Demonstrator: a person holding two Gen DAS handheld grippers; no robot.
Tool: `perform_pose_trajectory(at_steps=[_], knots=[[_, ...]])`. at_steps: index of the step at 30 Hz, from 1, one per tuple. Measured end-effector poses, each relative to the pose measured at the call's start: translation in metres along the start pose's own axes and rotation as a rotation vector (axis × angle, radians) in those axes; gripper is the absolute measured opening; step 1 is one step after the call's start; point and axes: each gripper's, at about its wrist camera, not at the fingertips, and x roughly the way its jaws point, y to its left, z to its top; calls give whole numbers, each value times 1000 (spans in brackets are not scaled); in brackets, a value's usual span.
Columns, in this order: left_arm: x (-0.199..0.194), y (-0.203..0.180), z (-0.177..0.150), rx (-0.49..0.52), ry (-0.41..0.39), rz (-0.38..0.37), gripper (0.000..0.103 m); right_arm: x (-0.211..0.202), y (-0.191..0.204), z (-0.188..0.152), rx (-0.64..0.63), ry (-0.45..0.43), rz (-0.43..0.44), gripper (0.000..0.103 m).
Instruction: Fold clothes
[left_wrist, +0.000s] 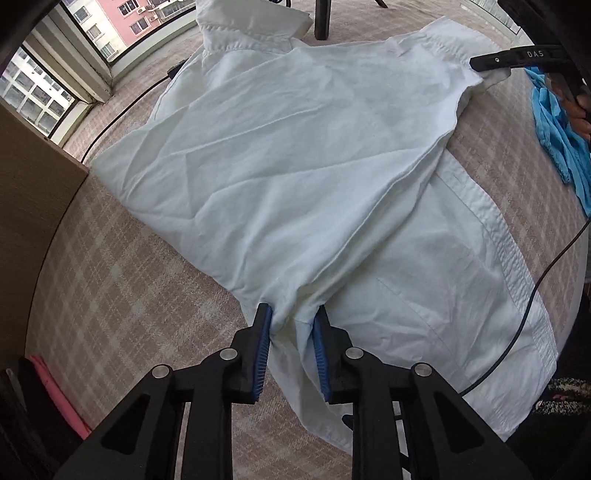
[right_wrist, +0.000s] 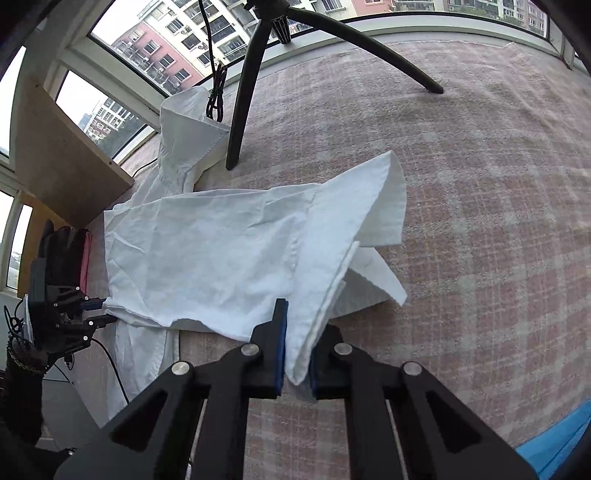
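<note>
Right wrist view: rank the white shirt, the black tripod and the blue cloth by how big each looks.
1. white shirt, largest.
2. black tripod, though its top runs out of frame.
3. blue cloth, smallest, only a corner showing at the edge, so its true size is unsure.

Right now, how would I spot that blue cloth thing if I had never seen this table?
Start from the table with the pink checked cover and the big white cotton shirt spread across it. Look past the shirt's edge near the right claw: the crumpled bright blue fabric lies there. It is the only blue, bunched cloth; the shirt is white and neither claw holds the blue one.
</note>
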Motion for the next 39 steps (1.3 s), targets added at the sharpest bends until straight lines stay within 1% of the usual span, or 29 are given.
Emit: perform_pose_trajectory(at_steps=[1,3,7,9,11,12,13,15,17,18,19,20,21,23,24,27,29,30,32,34,35,37,38,39], knots=[[-3,4,-3,-17,-14,-8,13,-4,3,0,-6,-7,10,9],[-10,13,-14,-53,-34,-6,12,-14,10,1,-13,-31,32,8],[-12,35,-39,-155,-48,0,12,-32,23,-5,-15,-100,108,7],[-2,42,-46,-188,-29,2,13,-13,19,-11,-16,-55,56,7],[2,46,-47,-198,-25,-1,14,5,16,-18,-17,-13,5,7],[1,47,-47,-199,-28,1,14,10,14,-19,-14,-7,-5,7],[0,49,-48,-203,-32,-2,13,10,12,-19,-5,-12,3,7],[-10,55,-50,-228,-52,-24,11,1,13,-16,7,-37,30,7],[-19,62,-55,-243,-80,-28,12,-18,23,-11,-13,-87,60,7],[-18,67,-58,-267,-82,-35,14,-26,27,-10,-20,-107,85,7],[-14,71,-62,-288,-65,-39,15,-35,31,-10,-28,-128,111,7],[-9,71,-64,-278,-48,-33,15,-40,35,-10,-37,-140,120,7],[-6,70,-65,-269,-34,-28,15,-34,34,-11,-48,-126,75,7],[-16,71,-63,-248,-37,-41,15,-23,33,-14,-67,-94,-11,7],[-23,73,-61,-237,-42,-51,16,-16,28,-16,-62,-69,-26,7],[-55,87,-51,-223,-77,-87,23,-7,27,-20,-51,-56,17,7],[-77,100,-36,-212,-128,-63,23,-14,34,-19,-62,-86,37,7],[-83,100,-26,-204,-145,-53,23,-18,37,-17,-61,-97,50,7],[-81,70,9,-186,-184,-49,24,-26,47,-12,-77,-116,61,7],[-71,75,36,-161,-198,-91,26,-34,58,-8,-106,-136,67,7],[-51,76,58,-137,-188,-106,26,-38,63,-6,-116,-144,74,7],[-35,75,67,-101,-144,-141,27,-45,74,-3,-137,-162,89,7],[-23,76,71,-88,-113,-135,28,-50,79,-3,-151,-171,100,7],[-4,85,72,-92,-56,-61,28,-55,85,-4,-168,-181,108,7]])
